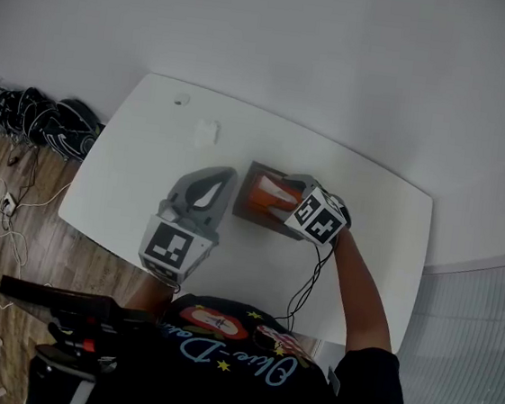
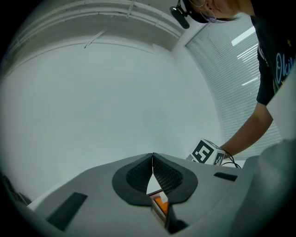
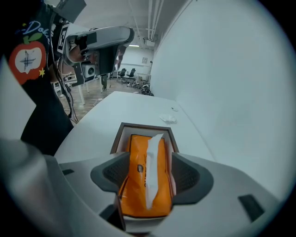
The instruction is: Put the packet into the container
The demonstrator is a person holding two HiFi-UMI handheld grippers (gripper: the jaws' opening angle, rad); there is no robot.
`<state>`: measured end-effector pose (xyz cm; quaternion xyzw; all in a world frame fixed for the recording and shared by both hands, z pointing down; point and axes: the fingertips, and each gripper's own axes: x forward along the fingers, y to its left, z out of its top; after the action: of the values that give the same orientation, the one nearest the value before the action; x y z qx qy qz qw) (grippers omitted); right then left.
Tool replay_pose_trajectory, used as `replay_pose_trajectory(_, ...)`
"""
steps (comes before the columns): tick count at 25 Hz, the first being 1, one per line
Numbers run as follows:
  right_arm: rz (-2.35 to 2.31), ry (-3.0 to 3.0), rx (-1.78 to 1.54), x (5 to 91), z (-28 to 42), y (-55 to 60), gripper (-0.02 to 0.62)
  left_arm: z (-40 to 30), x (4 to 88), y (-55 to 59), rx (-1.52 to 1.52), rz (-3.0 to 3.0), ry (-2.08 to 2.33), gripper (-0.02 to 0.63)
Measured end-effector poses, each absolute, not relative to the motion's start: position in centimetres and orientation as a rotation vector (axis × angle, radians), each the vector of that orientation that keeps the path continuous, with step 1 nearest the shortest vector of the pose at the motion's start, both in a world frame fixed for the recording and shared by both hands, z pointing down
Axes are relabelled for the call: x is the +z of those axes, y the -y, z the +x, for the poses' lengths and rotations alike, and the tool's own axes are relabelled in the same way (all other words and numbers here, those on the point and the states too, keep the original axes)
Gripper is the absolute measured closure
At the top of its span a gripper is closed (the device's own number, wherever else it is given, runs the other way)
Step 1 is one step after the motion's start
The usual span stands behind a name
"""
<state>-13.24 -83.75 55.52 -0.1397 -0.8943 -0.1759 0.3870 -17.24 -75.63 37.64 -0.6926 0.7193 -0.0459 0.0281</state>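
right tool (image 3: 148,172) clamped on orange tissue packet (image 3: 136,185), packet sitting in brown container (image 3: 145,126) on white desk (image 1: 151,140); left tool (image 2: 152,171) jaws closed, empty

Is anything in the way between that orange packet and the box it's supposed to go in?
Nothing visible does. The right gripper holds the orange packet at the open box, already between its walls. The left gripper is shut, empty, and off to the side.

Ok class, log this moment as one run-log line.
right gripper: shut on packet | packet: inside container | left gripper: shut, empty
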Motion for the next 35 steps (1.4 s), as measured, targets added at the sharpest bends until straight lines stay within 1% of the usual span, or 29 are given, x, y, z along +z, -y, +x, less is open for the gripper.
replay_pose_trajectory(5, -0.242, 2.461, -0.261, 52.9, -12.8, 83.9, 0.325, -16.9, 37.4, 75.7, -0.137, -2.149, -2.209, 0.597)
replay_pose_trajectory(9, -0.181, 2.562, -0.207, 51.0, -12.0, 83.6, 0.368, -16.4, 37.0, 75.8, -0.142, -2.16, -2.189, 0.597)
replay_pose_trajectory(15, 0.017, 2.716, -0.124, 48.3, -10.4, 84.4, 0.497, -15.5, 36.7, 75.6, -0.148, -2.176, -2.161, 0.597)
replay_pose_trajectory(19, 0.177, 2.8, -0.114, 46.8, -9.0, 85.0, 0.551, -15.0, 36.8, 75.6, -0.158, -2.192, -2.149, 0.597)
replay_pose_trajectory(26, 0.389, 2.955, -0.005, 43.4, -6.9, 84.0, 0.577, -14.2, 37.4, 75.9, -0.168, -2.231, -2.128, 0.597)
replay_pose_trajectory(35, 0.649, 3.028, 0.158, 40.9, -3.0, 82.7, 0.58, -12.8, 37.8, 76.1, -0.165, -2.261, -2.108, 0.597)
